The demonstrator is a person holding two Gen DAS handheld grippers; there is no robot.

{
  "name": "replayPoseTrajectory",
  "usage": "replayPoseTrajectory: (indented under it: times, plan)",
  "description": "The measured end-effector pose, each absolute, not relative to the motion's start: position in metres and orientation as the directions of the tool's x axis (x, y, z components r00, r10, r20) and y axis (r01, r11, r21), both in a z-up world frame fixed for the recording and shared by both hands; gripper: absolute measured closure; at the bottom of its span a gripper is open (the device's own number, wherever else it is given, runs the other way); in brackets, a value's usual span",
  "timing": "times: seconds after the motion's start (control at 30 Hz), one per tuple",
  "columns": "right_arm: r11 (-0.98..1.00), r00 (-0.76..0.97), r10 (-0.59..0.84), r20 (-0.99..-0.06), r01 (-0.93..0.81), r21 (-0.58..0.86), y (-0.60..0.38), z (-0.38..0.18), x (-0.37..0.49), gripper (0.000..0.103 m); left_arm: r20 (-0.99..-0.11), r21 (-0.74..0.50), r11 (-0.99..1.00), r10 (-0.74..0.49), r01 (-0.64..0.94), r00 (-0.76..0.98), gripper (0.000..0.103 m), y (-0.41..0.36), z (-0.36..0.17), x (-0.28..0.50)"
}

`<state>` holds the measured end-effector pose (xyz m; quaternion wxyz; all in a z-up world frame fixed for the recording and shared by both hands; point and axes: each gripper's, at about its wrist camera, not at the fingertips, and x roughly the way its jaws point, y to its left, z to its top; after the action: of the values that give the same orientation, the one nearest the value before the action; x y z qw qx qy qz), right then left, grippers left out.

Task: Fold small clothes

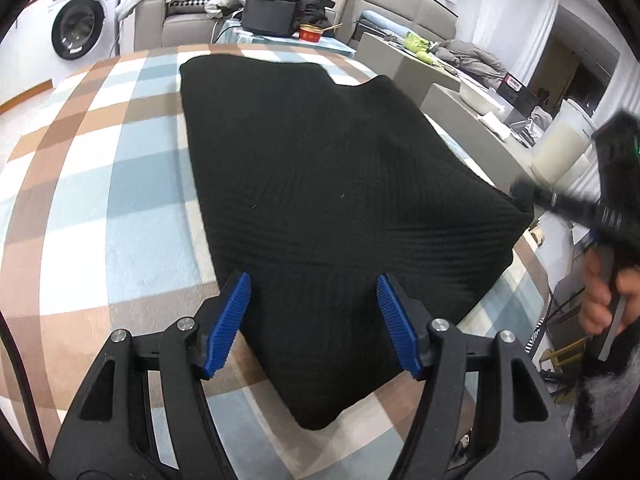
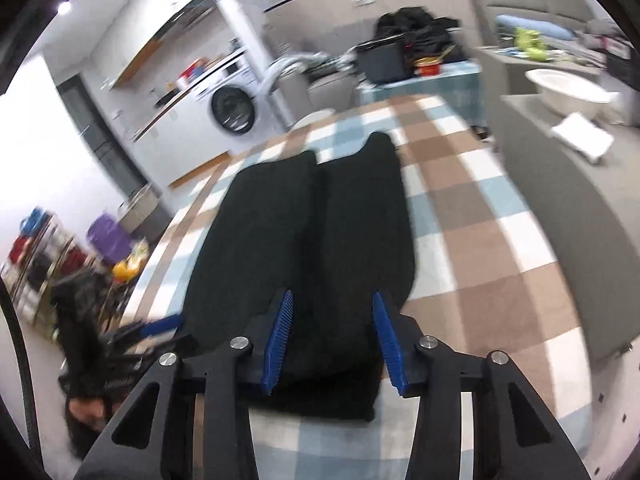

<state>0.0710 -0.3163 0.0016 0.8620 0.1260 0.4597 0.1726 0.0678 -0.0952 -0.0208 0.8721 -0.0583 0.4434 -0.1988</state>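
A black knit garment (image 1: 320, 184) lies flat on the checked blanket (image 1: 100, 200), folded lengthwise into a long shape. My left gripper (image 1: 314, 284) is open and empty, just above the garment's near end. In the right wrist view the same garment (image 2: 320, 232) runs away from me with a seam down its middle. My right gripper (image 2: 330, 300) is open and empty above the garment's near end. The right gripper (image 1: 600, 200) also shows blurred at the right edge of the left wrist view, and the left gripper (image 2: 160, 326) shows blurred at the lower left of the right wrist view.
The checked blanket (image 2: 480, 220) covers the table. Behind it stand a black box (image 1: 272, 12) and a red bowl (image 1: 311, 34) on a teal cloth. A grey bench (image 2: 560, 184) lies to the right. A washing machine (image 1: 78, 26) stands at the far left.
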Motion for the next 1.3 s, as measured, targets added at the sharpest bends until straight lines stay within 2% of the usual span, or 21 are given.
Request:
replayPoseTrajectory:
  times: [0.03, 0.1, 0.2, 0.23, 0.33, 0.47, 0.63, 0.7, 0.73, 0.77, 0.8, 0.93, 1.0, 1.17, 1.3]
  plan:
    - [0.916, 0.459, 0.401, -0.793, -0.192, 0.352, -0.312, -0.01, 0.069, 0.08, -0.751, -0.284, 0.914, -0.399, 0.289, 0.526, 0.04, -0.095, -0.023, 0.068]
    - [0.935, 0.406, 0.354, -0.843, -0.175, 0.308, -0.313, -0.025, 0.064, 0.08, -0.752, -0.289, 0.917, -0.395, 0.273, 0.528, 0.04, -0.092, -0.025, 0.069]
    - [0.928, 0.435, 0.373, -0.82, -0.162, 0.336, -0.322, -0.01, 0.063, 0.079, -0.762, -0.296, 0.923, -0.383, 0.244, 0.523, 0.04, -0.082, -0.027, 0.071]
    - [0.927, 0.456, 0.376, -0.807, -0.166, 0.337, -0.322, -0.003, 0.066, 0.076, -0.758, -0.305, 0.923, -0.385, 0.237, 0.526, 0.04, -0.077, -0.026, 0.071]
    - [0.914, 0.51, 0.404, -0.76, -0.195, 0.355, -0.318, 0.015, 0.091, 0.056, -0.746, -0.311, 0.923, -0.385, 0.227, 0.543, 0.04, -0.068, -0.02, 0.072]
    - [0.897, 0.478, 0.441, -0.76, -0.253, 0.362, -0.288, 0.01, 0.164, 0.051, -0.731, -0.314, 0.928, -0.372, 0.201, 0.572, 0.04, -0.058, -0.013, 0.075]
    - [0.881, 0.375, 0.468, -0.8, -0.267, 0.39, -0.251, -0.022, 0.252, 0.052, -0.73, -0.309, 0.939, -0.335, 0.15, 0.596, 0.04, -0.047, -0.012, 0.076]
    - [0.887, 0.333, 0.448, -0.829, -0.285, 0.364, -0.24, -0.037, 0.274, 0.058, -0.731, -0.313, 0.94, -0.329, 0.135, 0.598, 0.04, -0.043, -0.014, 0.077]
    - [0.892, 0.309, 0.43, -0.848, -0.294, 0.345, -0.233, -0.045, 0.281, 0.075, -0.733, -0.314, 0.941, -0.325, 0.127, 0.598, 0.04, -0.042, -0.015, 0.078]
    - [0.891, 0.302, 0.424, -0.854, -0.308, 0.334, -0.23, -0.047, 0.281, 0.087, -0.733, -0.32, 0.94, -0.325, 0.12, 0.598, 0.04, -0.04, -0.015, 0.079]
    - [0.889, 0.323, 0.42, -0.848, -0.336, 0.312, -0.227, -0.044, 0.278, 0.092, -0.73, -0.324, 0.939, -0.327, 0.118, 0.599, 0.04, -0.039, -0.016, 0.08]
    - [0.896, 0.525, 0.421, -0.74, -0.368, 0.249, -0.236, 0.022, 0.242, 0.094, -0.726, -0.335, 0.934, -0.338, 0.12, 0.599, 0.04, -0.038, -0.012, 0.085]
    - [0.923, 0.575, 0.37, -0.729, -0.319, 0.217, -0.25, 0.04, 0.225, 0.094, -0.722, -0.332, 0.933, -0.344, 0.137, 0.6, 0.04, -0.043, -0.009, 0.086]
    - [0.967, 0.499, 0.246, -0.831, -0.185, 0.175, -0.27, -0.004, 0.234, 0.093, -0.723, -0.34, 0.922, -0.381, 0.184, 0.576, 0.04, -0.063, -0.012, 0.092]
    - [0.958, 0.437, 0.287, -0.853, -0.144, 0.248, -0.284, -0.026, 0.241, 0.089, -0.745, -0.303, 0.931, -0.363, 0.202, 0.559, 0.04, -0.077, -0.019, 0.09]
